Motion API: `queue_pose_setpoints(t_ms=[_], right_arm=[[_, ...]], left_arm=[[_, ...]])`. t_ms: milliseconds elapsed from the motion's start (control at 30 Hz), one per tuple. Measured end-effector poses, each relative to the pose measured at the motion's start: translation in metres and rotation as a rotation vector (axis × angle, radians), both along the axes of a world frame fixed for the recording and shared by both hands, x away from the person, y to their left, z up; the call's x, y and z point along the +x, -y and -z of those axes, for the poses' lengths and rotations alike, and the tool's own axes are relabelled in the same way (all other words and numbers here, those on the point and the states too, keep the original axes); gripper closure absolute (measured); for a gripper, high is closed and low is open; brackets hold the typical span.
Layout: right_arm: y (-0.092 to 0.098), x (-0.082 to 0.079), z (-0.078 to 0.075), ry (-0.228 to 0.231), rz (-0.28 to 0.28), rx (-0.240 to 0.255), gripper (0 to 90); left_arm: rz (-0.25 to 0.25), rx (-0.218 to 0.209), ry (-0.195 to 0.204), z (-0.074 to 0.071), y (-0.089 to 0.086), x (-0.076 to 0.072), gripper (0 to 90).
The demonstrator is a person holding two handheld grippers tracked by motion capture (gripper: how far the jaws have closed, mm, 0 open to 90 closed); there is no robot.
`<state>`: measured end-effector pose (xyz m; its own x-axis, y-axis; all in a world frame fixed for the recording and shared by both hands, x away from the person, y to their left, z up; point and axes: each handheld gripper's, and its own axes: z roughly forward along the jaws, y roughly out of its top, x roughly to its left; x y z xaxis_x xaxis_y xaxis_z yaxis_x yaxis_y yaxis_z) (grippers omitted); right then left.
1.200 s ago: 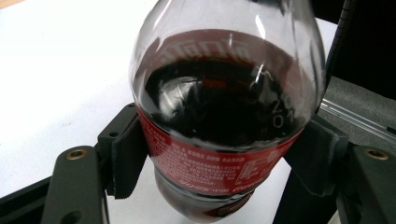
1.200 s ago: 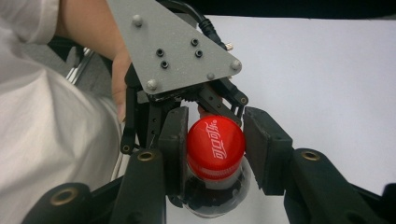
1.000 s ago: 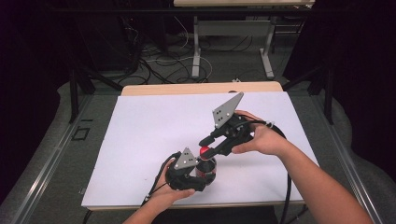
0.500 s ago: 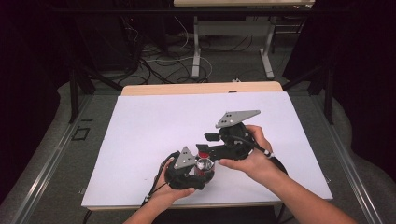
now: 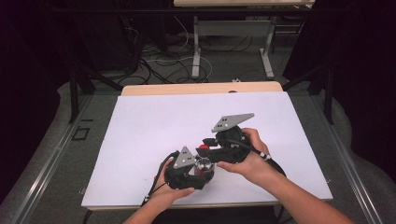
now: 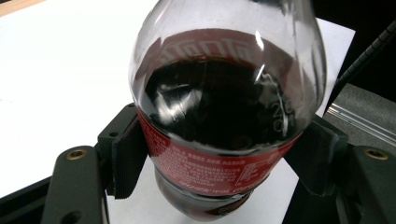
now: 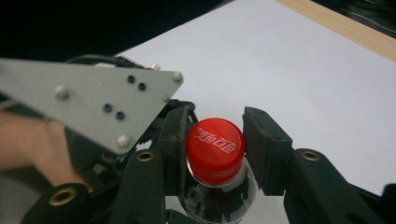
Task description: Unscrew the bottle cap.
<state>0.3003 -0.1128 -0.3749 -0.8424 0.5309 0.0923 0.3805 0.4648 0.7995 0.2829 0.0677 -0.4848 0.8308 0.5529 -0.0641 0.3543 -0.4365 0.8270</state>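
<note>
My left gripper sits at the near edge of the white sheet, clamped hard on the body of a cola bottle; in the left gripper view both ribbed pads press into the red label band, low on the bottle where the wall is straight, which I judge gives the firmest hold against twisting. The bottle stands upright on the sheet, near the middle of its near side, dark drink filling it up into the shoulder. I keep that hand anchored so the bottle cannot spin or tip while the other tool works above. To the right, my right gripper comes in from the right and far side, tilted down over the bottle's top. Its jaws have just been closing, with the red cap between them: in the right gripper view the left pad lies flat against the cap's side, and the right pad stands just beside it, touching or nearly so, so I read this as a grip on the cap that is only now seating. The grey plate of the left gripper shows just beyond. Holding low and high like this sets up a twist on the cap, and I would confirm both pads bite before turning.
</note>
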Motion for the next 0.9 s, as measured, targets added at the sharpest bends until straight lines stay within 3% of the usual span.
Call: queue_pose_setpoints(t_ms=[67,167,300,433,533,633,733,900], right_arm=[[0.003,0.008,0.0,-0.017,-0.07,-0.01,61.2],[0.008,0.022,-0.002,-0.024,-0.229,-0.035,61.3],[0.009,0.035,-0.004,0.035,-0.458,-0.047,61.4],[0.012,0.046,-0.007,0.064,-0.626,-0.067,61.5],[0.013,0.052,-0.008,0.12,-0.726,-0.074,61.3],[0.013,0.053,-0.007,0.141,-0.763,-0.073,61.3],[0.012,0.052,-0.006,0.136,-0.761,-0.074,61.3],[0.012,0.051,-0.006,0.107,-0.713,-0.07,61.3]], left_arm=[[-0.001,0.006,0.005,0.001,0.0,0.0,29.4],[0.008,-0.001,0.001,0.0,0.0,0.0,29.4],[0.039,0.013,-0.004,-0.001,0.0,-0.001,29.4],[0.046,-0.002,-0.002,-0.001,0.002,-0.002,29.4],[0.046,-0.001,-0.004,-0.001,0.002,-0.002,29.4],[0.048,0.003,-0.001,0.0,0.002,-0.002,29.4],[0.055,0.007,-0.01,0.0,0.002,-0.002,29.4],[0.045,0.004,-0.007,-0.001,0.001,-0.002,29.4]])
